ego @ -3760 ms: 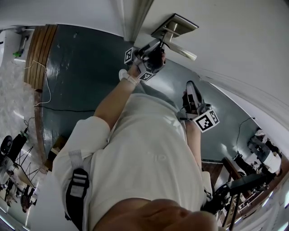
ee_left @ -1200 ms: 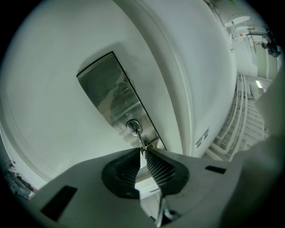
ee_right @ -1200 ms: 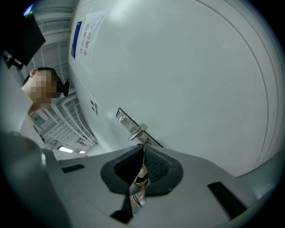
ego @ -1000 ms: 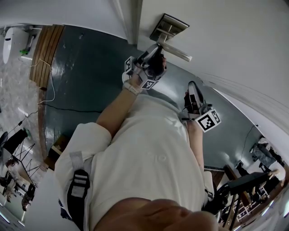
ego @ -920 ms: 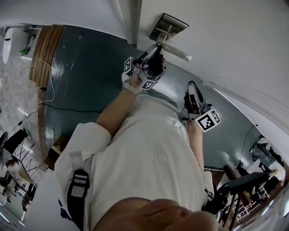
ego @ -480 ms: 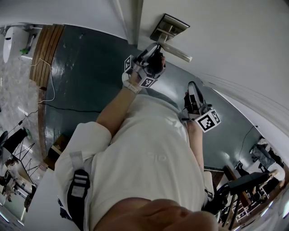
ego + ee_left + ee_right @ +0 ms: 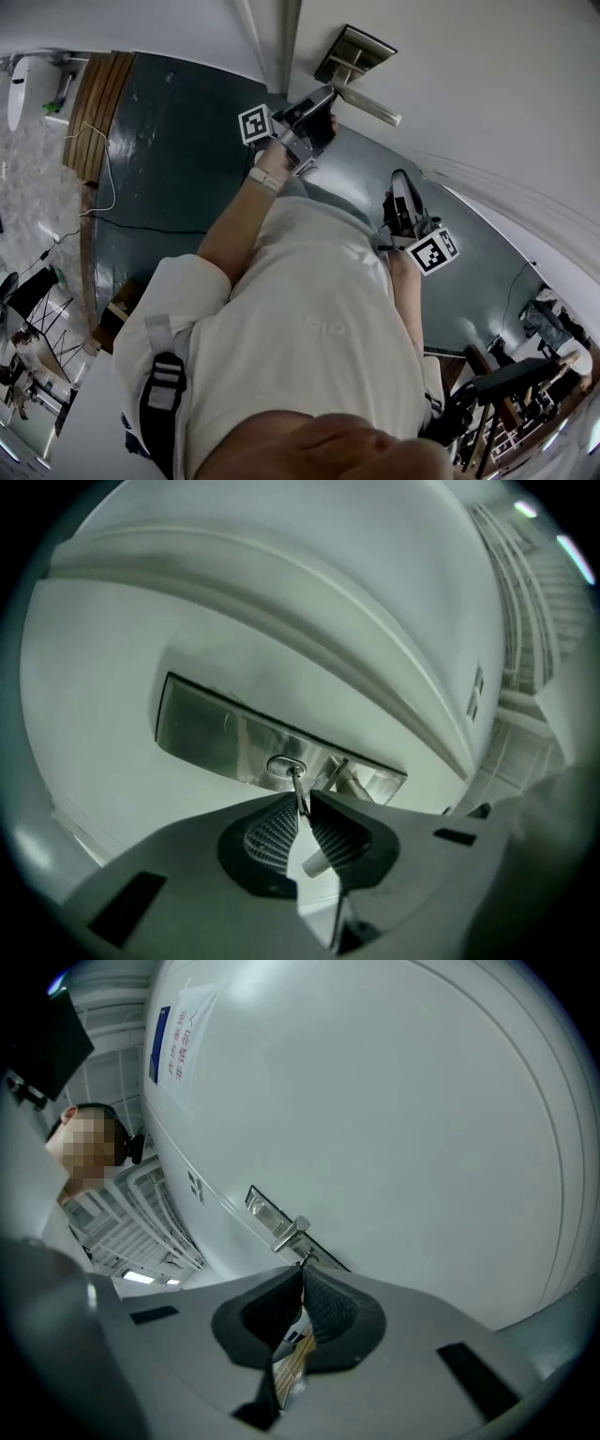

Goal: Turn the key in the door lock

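A brushed-metal lock plate [image 7: 354, 52] [image 7: 211, 735] sits on the white door [image 7: 487, 84], with a lever handle [image 7: 370, 106] beside it. A thin key [image 7: 296, 782] sticks out of the keyhole [image 7: 286, 765]. My left gripper [image 7: 322, 97] [image 7: 300, 804] points up at the plate, its pads closed on the key's outer end while the jaws ease open a little. My right gripper [image 7: 397, 187] [image 7: 302, 1271] hangs lower to the right, short of the door, shut with nothing seen between its pads. Its view shows the plate and handle [image 7: 289, 1233] from a distance.
A dark grey floor [image 7: 169, 159] lies below, with a wooden strip [image 7: 84, 103] and a cable at the left. The door frame [image 7: 272, 37] runs just left of the lock. Furniture and stands crowd the lower right corner [image 7: 525, 375].
My left gripper has rolled about its own axis at the lock, so its marker cube swung up and to the left. The right gripper has stayed put.
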`<state>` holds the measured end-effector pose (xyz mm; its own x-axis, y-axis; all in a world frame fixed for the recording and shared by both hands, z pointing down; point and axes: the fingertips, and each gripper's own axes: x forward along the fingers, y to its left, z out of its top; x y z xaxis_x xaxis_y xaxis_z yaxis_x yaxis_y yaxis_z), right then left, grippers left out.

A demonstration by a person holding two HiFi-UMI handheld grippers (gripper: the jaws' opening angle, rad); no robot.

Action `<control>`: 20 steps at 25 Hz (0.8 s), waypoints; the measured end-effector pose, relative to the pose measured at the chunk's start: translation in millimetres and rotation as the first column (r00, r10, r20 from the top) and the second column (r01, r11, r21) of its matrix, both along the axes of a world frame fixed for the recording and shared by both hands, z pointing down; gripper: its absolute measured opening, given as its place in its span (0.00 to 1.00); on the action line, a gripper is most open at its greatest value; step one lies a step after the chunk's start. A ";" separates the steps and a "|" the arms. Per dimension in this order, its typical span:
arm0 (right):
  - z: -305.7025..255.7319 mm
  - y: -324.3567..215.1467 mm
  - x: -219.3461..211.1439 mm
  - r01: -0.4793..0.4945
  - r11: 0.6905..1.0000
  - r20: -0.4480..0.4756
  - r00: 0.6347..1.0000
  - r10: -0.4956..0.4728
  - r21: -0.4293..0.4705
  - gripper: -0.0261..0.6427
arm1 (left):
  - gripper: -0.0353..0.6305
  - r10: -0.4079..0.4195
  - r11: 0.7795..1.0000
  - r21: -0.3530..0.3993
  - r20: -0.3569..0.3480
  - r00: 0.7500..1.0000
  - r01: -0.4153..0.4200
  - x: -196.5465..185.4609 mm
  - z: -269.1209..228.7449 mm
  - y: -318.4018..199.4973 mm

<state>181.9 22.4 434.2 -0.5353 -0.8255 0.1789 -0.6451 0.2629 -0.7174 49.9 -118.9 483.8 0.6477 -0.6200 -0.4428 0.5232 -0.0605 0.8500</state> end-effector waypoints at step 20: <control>0.6 5.8 3.4 -0.006 1.000 0.028 1.000 0.005 0.020 0.07 | 0.10 -0.125 0.952 0.270 0.775 0.619 -0.146 16.2 14.6 -1.0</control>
<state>185.3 28.2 434.8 -0.5351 -0.8318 0.1473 -0.6267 0.2740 -0.7295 66.1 -119.8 498.4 0.8334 -0.5465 0.0822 -0.3232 -0.3612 0.8747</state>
